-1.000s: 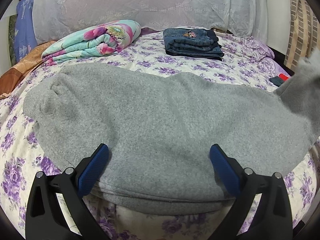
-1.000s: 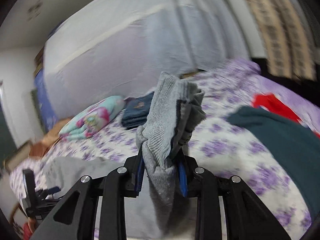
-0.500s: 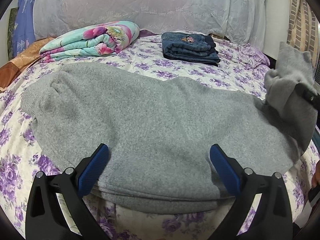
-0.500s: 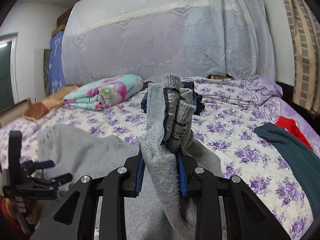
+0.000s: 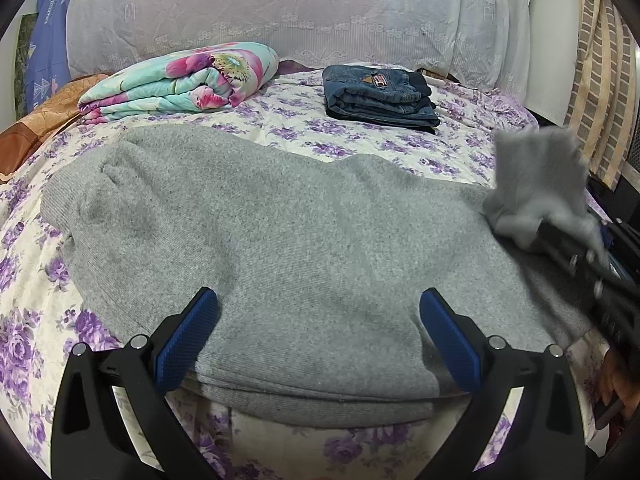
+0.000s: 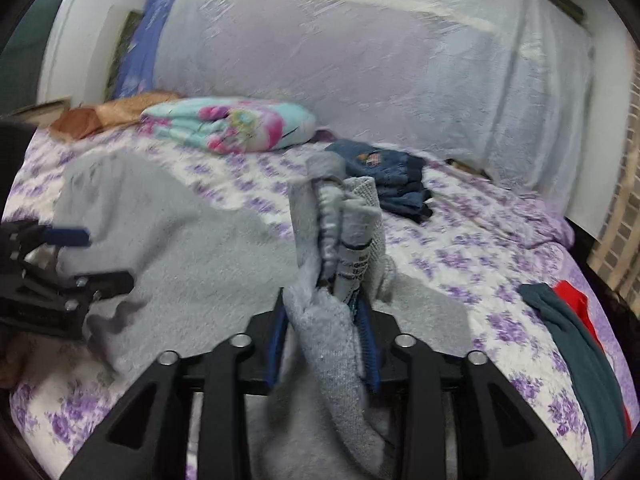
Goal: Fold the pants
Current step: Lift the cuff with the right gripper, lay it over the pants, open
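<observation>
Grey pants (image 5: 288,232) lie spread flat across the floral bedspread (image 5: 32,320), long axis running left to right.

Left gripper (image 5: 318,316): low over the near edge of the cloth, pointing toward the headboard, level. Jaws spread wide, blue pads (image 5: 186,336) resting on or just above the fabric either side of a broad stretch; pinching nothing.

Right gripper (image 6: 324,336): raised above the bed at the pants' right end, angled toward the left gripper. Jaws pressed together on a bunched wad of the grey fabric, which stands up out of the fingers with a white label showing; the rest trails down to the bed.

Behind: folded jeans (image 5: 378,96), folded floral quilt (image 5: 180,78). Teal and red garments (image 6: 572,332) at the right edge.
</observation>
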### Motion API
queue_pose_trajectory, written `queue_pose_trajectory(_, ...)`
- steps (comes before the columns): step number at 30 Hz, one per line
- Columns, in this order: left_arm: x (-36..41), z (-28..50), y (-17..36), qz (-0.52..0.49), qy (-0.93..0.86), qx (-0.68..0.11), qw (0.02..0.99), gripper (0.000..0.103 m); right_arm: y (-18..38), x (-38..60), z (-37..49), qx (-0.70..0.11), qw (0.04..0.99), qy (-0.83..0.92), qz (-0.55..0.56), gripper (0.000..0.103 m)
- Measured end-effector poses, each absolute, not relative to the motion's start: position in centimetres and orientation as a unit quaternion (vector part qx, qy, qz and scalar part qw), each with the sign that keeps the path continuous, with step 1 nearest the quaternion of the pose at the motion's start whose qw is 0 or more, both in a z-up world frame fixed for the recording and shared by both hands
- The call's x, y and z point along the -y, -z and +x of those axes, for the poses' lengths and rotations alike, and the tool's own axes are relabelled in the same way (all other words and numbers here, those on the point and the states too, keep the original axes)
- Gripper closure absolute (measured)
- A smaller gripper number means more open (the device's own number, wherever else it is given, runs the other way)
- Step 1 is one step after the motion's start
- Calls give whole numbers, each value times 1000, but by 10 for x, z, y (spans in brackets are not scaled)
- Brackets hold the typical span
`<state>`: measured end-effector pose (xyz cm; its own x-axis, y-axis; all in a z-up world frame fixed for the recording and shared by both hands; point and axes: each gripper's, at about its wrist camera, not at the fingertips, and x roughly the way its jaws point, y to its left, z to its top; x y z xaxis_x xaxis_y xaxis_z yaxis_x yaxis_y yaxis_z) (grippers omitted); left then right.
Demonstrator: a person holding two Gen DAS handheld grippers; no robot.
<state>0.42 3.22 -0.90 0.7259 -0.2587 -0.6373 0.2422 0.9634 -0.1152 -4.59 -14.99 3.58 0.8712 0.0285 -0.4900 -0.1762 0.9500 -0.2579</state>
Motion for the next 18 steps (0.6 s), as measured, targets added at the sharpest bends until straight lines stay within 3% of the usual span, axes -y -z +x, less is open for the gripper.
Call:
queue_pose_trajectory(4, -32, 4, 9, -12, 135, -345, 929, 4, -26, 119, -58, -252, 939, -98, -213, 43)
queue_pose_trajectory(7, -33, 4, 9, -13, 136, -345, 929, 4, -30, 115, -69, -245, 939, -123, -209, 43)
queue_pose_trajectory(14, -33, 5, 9, -16, 138, -344, 929, 4, -74, 170, -72, -208, 970, -112, -48, 43)
queue_pose_trajectory(18, -33, 5, 9, -15, 137, -345, 928, 4, -63, 172, -32, -267, 959, -87, -49, 43)
